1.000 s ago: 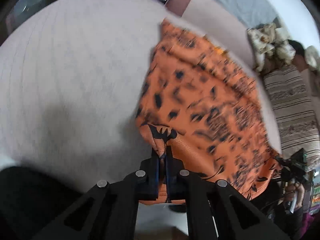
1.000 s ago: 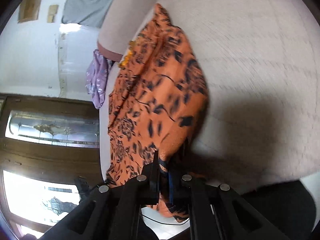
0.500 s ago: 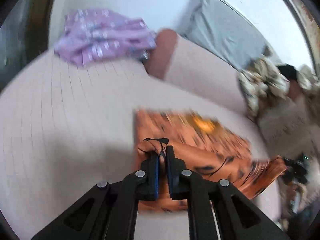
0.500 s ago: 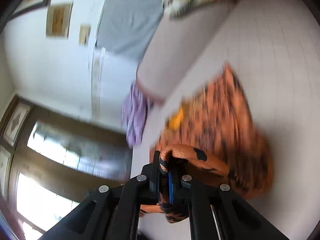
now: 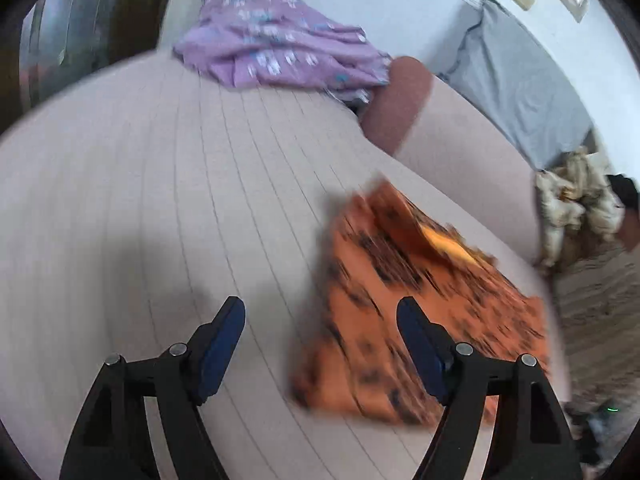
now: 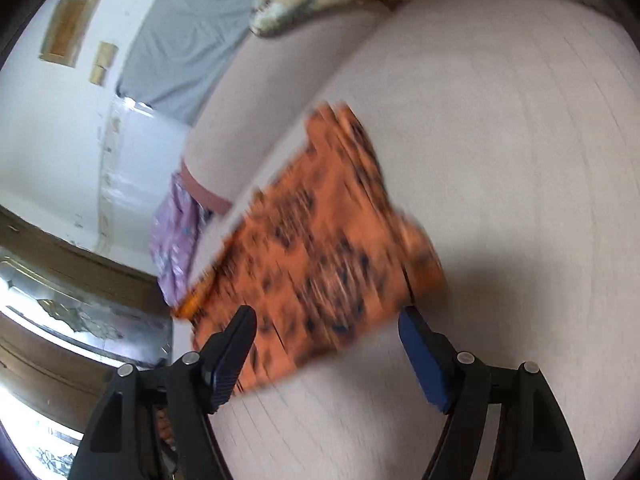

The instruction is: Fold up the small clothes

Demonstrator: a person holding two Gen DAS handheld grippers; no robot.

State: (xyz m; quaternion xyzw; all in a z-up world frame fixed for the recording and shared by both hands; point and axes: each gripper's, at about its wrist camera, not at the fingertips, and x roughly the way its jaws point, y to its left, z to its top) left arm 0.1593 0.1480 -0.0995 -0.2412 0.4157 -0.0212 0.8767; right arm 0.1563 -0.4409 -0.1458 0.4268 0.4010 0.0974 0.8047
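Note:
An orange garment with a black pattern [image 5: 404, 304] lies folded over on the pale ribbed bed cover [image 5: 160, 200], blurred by motion. My left gripper [image 5: 320, 320] hovers at its near left edge, jaws opening, with only the garment's edge below the gap and nothing pressed. In the right wrist view the same orange garment [image 6: 316, 248] lies ahead and to the left. My right gripper [image 6: 326, 328] stands over its near edge, jaws opening, the pads clear of the cloth.
A crumpled purple garment [image 5: 276, 52] lies at the far end of the cover, also seen as purple cloth [image 6: 176, 236]. A grey cloth [image 5: 516, 80] drapes the back. A cream patterned bundle [image 5: 576, 204] sits at the right. A reddish-brown cushion edge [image 5: 396, 100] shows.
Both grippers were shut on the orange garment's corners, carried them forward over the rest of it, then let go. Now both stand open and the garment lies folded.

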